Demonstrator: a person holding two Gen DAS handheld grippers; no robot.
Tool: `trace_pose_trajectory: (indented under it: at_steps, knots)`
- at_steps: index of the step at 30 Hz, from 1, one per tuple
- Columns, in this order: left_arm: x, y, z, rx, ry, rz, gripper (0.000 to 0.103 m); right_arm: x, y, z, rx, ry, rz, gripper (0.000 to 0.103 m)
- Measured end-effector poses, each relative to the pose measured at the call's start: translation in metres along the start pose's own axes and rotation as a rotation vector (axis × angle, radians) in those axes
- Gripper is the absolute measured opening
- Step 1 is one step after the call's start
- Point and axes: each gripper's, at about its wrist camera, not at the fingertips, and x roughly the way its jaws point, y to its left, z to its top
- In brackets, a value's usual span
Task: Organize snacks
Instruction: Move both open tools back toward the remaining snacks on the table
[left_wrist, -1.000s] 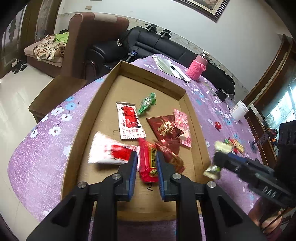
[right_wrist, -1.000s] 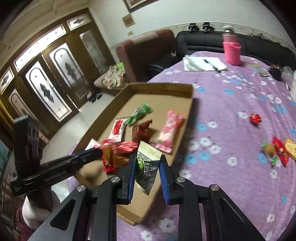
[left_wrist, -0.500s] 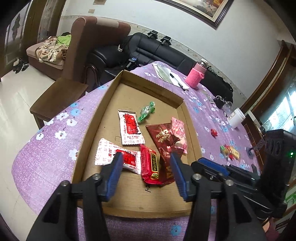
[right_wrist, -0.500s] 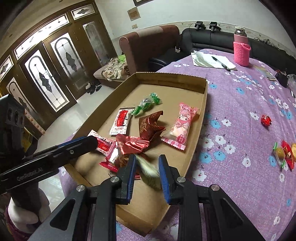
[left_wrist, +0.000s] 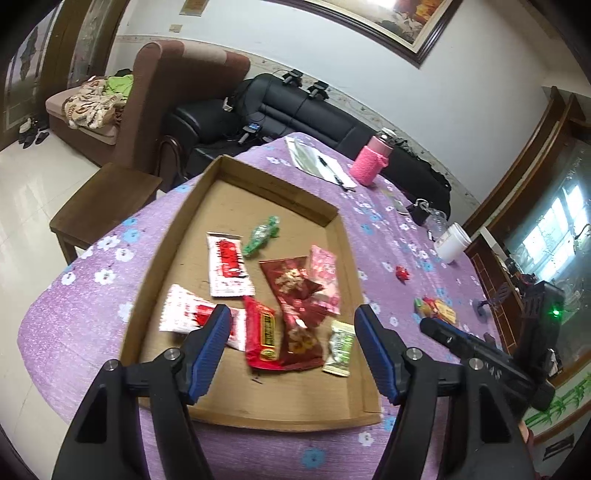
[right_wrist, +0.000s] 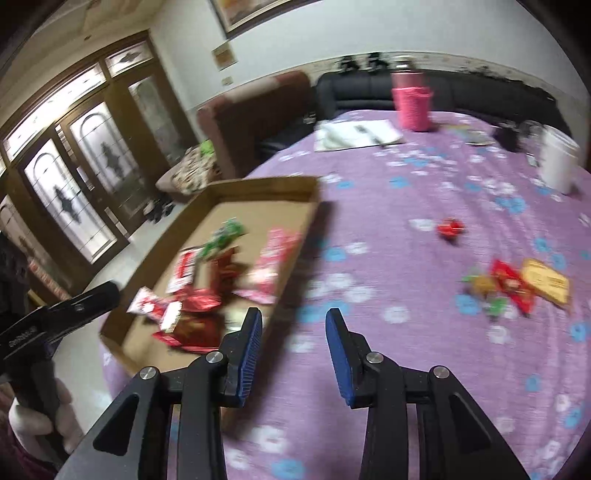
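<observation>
While both tongs spread, left tongs over tray — right tongs empty.

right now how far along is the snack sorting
Mostly done: about eight packets lie in the cardboard tray, including the green-and-white packet near its right wall. Nothing is in hand: the left gripper and right gripper are both opening with nothing between them. Left: the red candy and the small snack pile on the purple tablecloth.
</observation>
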Motion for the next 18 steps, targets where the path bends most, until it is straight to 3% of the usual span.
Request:
trace_pose_trajectory:
  at_steps: [10, 18]
  knots:
    - [0.009, -0.031, -0.006, 0.05, 0.029, -0.05, 0.075, -0.044, -0.125, -0.003, 0.194, -0.051, -0.219, 0.041]
    - [0.01, -0.066, -0.007, 0.093, 0.085, -0.068, 0.075, -0.057, -0.158, -0.001, 0.253, -0.069, -0.273, 0.041]
